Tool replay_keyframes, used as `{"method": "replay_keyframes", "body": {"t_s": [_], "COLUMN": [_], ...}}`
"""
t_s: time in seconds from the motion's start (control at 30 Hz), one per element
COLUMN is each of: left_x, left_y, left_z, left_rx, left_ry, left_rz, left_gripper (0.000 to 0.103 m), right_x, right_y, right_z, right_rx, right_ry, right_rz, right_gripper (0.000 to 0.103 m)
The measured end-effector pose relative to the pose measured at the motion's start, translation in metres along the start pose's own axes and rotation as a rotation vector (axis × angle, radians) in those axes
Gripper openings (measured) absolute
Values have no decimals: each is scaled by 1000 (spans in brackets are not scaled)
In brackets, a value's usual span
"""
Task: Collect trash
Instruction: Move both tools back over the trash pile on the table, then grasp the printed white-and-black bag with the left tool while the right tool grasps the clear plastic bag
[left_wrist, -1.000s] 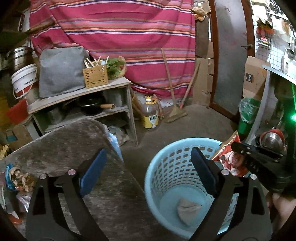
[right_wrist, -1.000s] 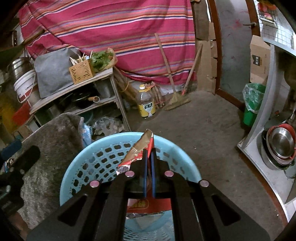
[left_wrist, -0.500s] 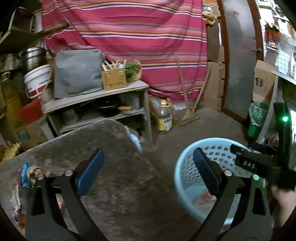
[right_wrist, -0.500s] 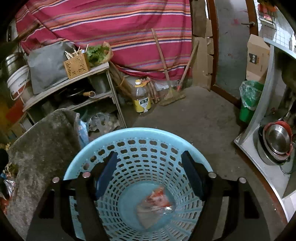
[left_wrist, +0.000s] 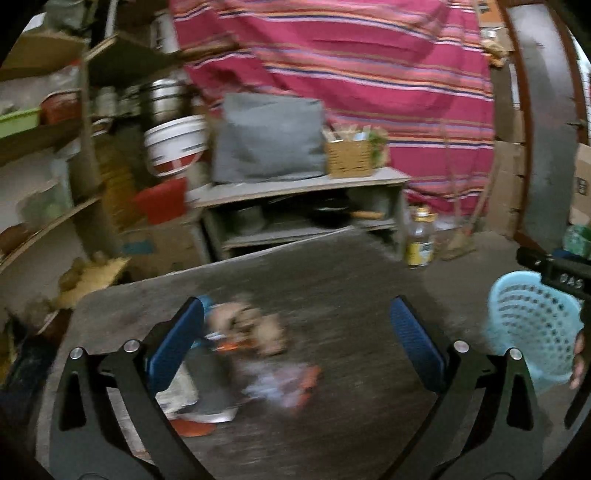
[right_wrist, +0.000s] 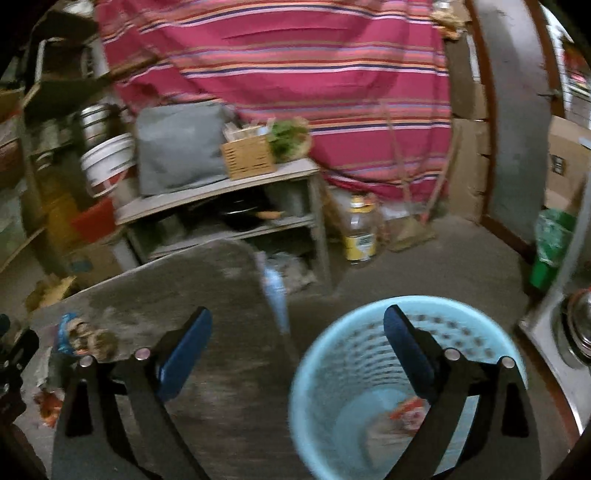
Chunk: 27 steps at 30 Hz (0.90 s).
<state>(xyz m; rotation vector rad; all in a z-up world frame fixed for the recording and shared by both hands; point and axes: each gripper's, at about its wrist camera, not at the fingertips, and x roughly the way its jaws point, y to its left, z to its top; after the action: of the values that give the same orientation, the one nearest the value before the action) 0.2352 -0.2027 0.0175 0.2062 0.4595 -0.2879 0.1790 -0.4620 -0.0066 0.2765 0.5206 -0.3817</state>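
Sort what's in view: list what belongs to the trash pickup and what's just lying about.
Part of the job: wrappers on the table; blue basket holding a wrapper; open left gripper; open right gripper.

Lying about: oil bottle, broom, white bucket, wooden box.

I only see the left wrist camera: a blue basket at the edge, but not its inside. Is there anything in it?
Observer: Yes, a red wrapper lies at the bottom of the basket.
Visitor: Is the other gripper holding something?
Observer: No, the right gripper is open and empty, one finger over the basket, the other over the table.
Visitor: What is right of the basket?
Observer: Steel bowls, stacked on a low shelf.
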Motion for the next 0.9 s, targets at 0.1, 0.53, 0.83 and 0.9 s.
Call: {"method": "replay_keyframes", "body": {"t_s": [0.1,0.53,0.83,0.9], "left_x": [5,32,47,47], "left_y": [39,145,150,152], "left_z": [-14,-103,-116,-114], "left_rx": [-20,-130,-79,-90], "left_ry": [33,212,235,242], "left_rz": [68,110,83,37], "left_gripper": [98,98,87,63], "right_x": [8,33,43,44], "right_y": [35,114,140,148], "right_z": [-7,-35,-49,-52], "right_rx": [-47,-184,-229,-253], "right_ry": [25,104,141,143], "right_rz": [31,86,93,96], "right_gripper": [92,92,92,92]}}
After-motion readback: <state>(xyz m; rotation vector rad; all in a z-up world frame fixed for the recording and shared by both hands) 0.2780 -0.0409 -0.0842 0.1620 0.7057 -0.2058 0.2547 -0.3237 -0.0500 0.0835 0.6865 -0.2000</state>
